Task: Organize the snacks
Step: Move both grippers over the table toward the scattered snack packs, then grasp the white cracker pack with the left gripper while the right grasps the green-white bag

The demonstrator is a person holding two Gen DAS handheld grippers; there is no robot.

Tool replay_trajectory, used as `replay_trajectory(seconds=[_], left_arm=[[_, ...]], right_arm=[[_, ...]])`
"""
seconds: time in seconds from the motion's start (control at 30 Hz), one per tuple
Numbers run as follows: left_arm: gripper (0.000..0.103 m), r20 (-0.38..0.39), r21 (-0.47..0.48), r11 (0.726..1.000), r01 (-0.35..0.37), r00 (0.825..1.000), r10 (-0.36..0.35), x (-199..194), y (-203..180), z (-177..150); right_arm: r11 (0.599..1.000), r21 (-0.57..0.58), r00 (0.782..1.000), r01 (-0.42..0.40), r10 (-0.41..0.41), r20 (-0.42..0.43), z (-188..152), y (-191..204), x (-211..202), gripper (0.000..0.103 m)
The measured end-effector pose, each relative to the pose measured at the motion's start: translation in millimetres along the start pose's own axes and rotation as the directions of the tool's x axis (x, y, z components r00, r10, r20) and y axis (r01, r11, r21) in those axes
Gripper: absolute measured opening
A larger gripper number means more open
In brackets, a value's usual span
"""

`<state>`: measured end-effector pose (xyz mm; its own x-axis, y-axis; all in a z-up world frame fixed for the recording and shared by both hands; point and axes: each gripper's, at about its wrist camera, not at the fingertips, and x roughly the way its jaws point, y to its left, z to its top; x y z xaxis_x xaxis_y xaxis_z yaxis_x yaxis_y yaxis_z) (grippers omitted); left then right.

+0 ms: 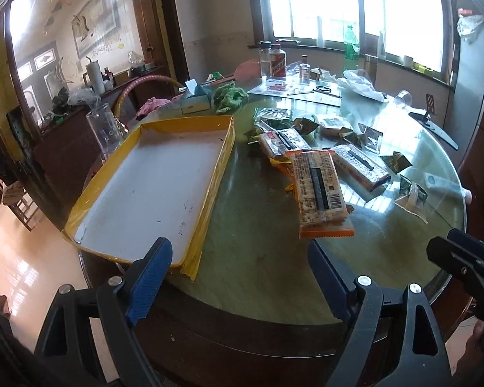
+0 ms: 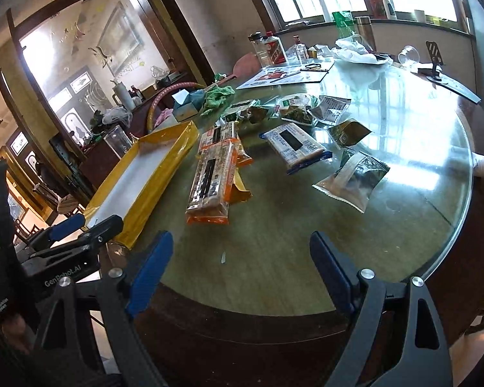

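Note:
A shallow yellow-rimmed box tray [image 1: 222, 161] with a bare white floor lies on the left of the round glass table; it also shows in the right wrist view [image 2: 164, 161]. Several snack packs lie to its right: an orange cracker pack [image 1: 319, 193] [image 2: 211, 180], a blue-edged cracker pack [image 2: 292, 146], a red-edged pack [image 1: 359, 164], small dark sachets [image 1: 411, 195] [image 2: 355, 177]. My left gripper [image 1: 238, 258] is open and empty over the table's near edge, between tray and orange pack. My right gripper [image 2: 242, 251] is open and empty, short of the packs.
At the back of the glass table [image 1: 264, 258] stand bottles [image 1: 277, 61], a green bottle [image 1: 351, 48], a tissue box [image 1: 195, 98], a green cloth [image 1: 229, 96], a white plastic bag [image 1: 359, 85], a tipped glass [image 1: 403, 98] and a phone stand [image 1: 430, 113]. A clear jug [image 1: 105, 129] stands beside the tray.

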<state>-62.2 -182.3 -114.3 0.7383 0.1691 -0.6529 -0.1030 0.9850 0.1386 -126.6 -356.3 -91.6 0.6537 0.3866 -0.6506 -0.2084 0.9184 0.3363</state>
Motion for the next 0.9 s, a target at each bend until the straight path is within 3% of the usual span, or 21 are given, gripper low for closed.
replay_trajectory(seconds=[0.23,0.47,0.63,0.9], left_arm=[[0.086,-0.019,0.014,1.000,0.007,1.000,-0.006,5,-4,1],[0.086,-0.032,0.013,1.000,0.007,0.999,-0.007,6,-7,7],[0.086,-0.063,0.003,0.997,0.080,0.995,-0.080,9,-10,12],[0.085,-0.149,-0.002,0.982,0.191,0.971,-0.190,36,-29,26]], right_arm=[[1.000,0.015,1.000,-0.008,0.008,-0.005,7,-7,-1,0.084],[0.999,-0.001,0.999,0.046,-0.046,0.001,11,-10,-2,0.082],[0.998,0.010,0.998,0.061,-0.061,-0.006,13,-19,1,0.081],[0.995,0.069,0.997,0.071,-0.069,-0.026,21,-43,10,0.076]])
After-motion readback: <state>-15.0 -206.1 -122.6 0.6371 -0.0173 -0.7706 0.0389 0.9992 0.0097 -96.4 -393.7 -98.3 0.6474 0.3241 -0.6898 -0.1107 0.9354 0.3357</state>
